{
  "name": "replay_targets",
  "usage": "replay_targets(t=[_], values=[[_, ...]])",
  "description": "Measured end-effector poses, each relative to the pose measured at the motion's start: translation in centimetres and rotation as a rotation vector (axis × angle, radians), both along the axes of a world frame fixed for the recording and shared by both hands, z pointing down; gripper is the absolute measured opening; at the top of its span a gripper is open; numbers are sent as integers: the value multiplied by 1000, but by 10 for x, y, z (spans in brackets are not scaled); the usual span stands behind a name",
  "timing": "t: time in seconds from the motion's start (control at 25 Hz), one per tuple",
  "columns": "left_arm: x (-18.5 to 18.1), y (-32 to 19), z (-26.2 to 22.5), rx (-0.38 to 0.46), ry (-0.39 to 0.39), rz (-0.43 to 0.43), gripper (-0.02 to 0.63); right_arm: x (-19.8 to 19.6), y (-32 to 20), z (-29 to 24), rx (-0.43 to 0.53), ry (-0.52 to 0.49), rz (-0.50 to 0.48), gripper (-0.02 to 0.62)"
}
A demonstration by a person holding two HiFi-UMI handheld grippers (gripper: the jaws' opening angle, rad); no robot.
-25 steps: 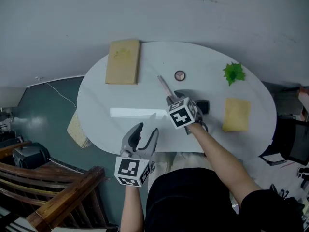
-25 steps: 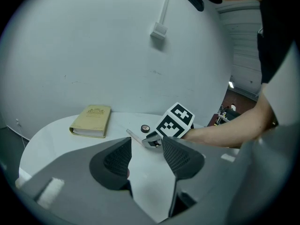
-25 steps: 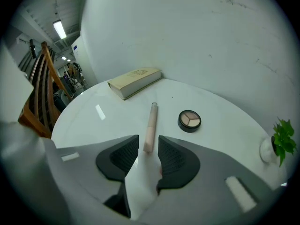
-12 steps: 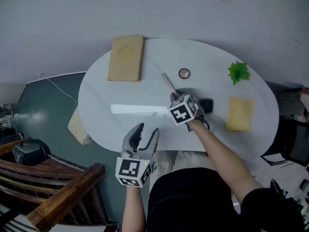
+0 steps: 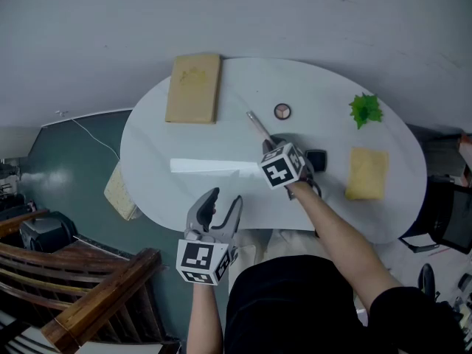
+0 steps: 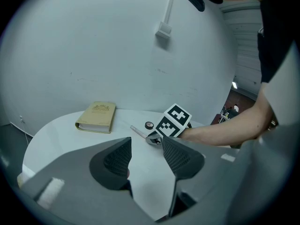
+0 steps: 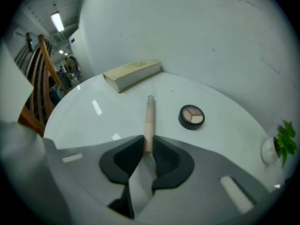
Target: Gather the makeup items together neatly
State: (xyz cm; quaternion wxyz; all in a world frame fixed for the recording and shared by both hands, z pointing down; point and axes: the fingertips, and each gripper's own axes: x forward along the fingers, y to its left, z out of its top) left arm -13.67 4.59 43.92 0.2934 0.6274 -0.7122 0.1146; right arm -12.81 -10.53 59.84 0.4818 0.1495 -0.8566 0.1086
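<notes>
Your right tongs (image 7: 149,148) had just been closing, and the pads sat clamped on the near end of the makeup stick (image 7: 149,116). The stick lay flat on the table (image 5: 332,94) near the middle, its free end pointing to the far left, toward the book (image 5: 193,88). The round eyeshadow compact (image 7: 191,116) sat just right of the stick's far end, apart from it. A small black case (image 5: 316,159) lay just right of those tongs, partly hidden by them. Your left tongs (image 6: 146,145) hung over the near edge of the table, jaws apart and nothing between them. Judgement: this grip looked like the start of a pickup. Nothing read as gathered yet, since the three items lay near one another but loose and unaligned. The hold was at the very end of a thin, smooth stick, so it could pivot or slip once lifted. A short carry toward the compact seemed enough.
</notes>
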Motion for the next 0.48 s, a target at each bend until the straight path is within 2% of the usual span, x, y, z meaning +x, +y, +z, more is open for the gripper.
replay_targets(t=[0.48], values=[[2, -3, 1, 6, 3, 12, 212, 9, -2, -16, -4, -57, 56, 71]])
